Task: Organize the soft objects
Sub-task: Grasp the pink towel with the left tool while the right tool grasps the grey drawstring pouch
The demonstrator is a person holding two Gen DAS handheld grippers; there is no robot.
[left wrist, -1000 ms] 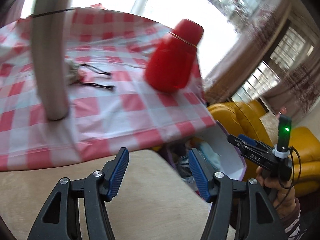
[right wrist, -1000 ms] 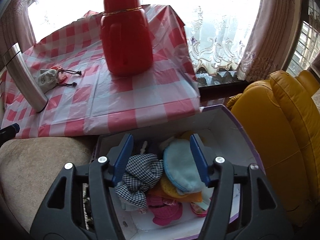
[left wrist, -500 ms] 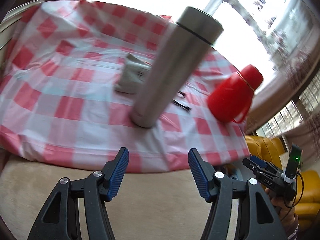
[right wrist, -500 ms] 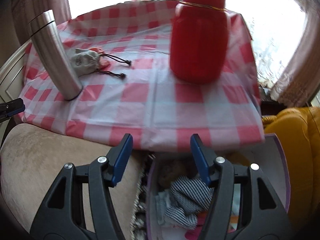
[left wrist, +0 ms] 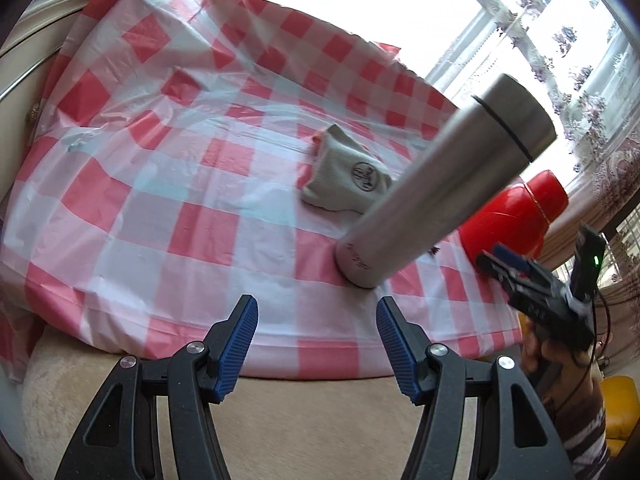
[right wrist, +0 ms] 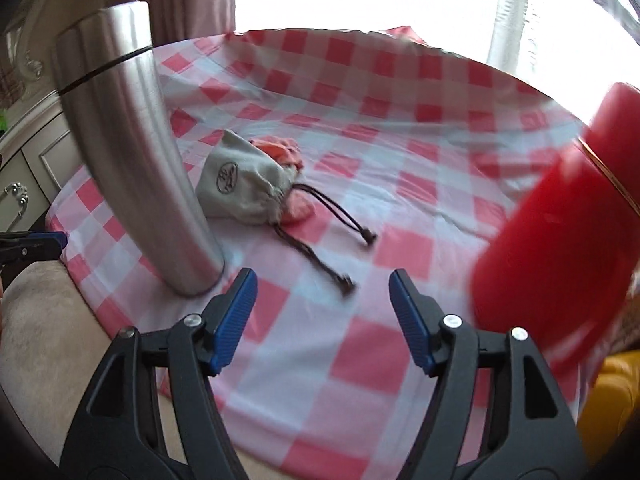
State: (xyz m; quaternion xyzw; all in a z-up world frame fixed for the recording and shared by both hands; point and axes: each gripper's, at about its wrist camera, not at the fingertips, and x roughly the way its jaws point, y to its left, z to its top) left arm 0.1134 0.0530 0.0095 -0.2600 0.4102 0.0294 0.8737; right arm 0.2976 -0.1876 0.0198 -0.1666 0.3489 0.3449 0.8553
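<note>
A grey drawstring pouch point(right wrist: 244, 188) with a round logo lies on the red-and-white checked tablecloth point(right wrist: 400, 160), with an orange-pink soft item point(right wrist: 280, 150) behind it and dark cords point(right wrist: 320, 240) trailing toward me. The pouch also shows in the left wrist view point(left wrist: 348, 174), partly hidden by the steel flask. My right gripper point(right wrist: 323, 322) is open and empty above the table's near edge, short of the cords. My left gripper point(left wrist: 318, 346) is open and empty over the near edge, left of the flask.
A tall steel flask point(right wrist: 136, 152) stands just left of the pouch; it also shows in the left wrist view point(left wrist: 440, 200). A red thermos point(right wrist: 560, 252) stands at the right. A beige cushion point(left wrist: 280, 420) lies below the table edge. A yellow armchair point(right wrist: 612, 408) is at lower right.
Both grippers have swung left and up from the box of soft items toward the table. The box has left the right wrist view; the pouch and flask are now closer.
</note>
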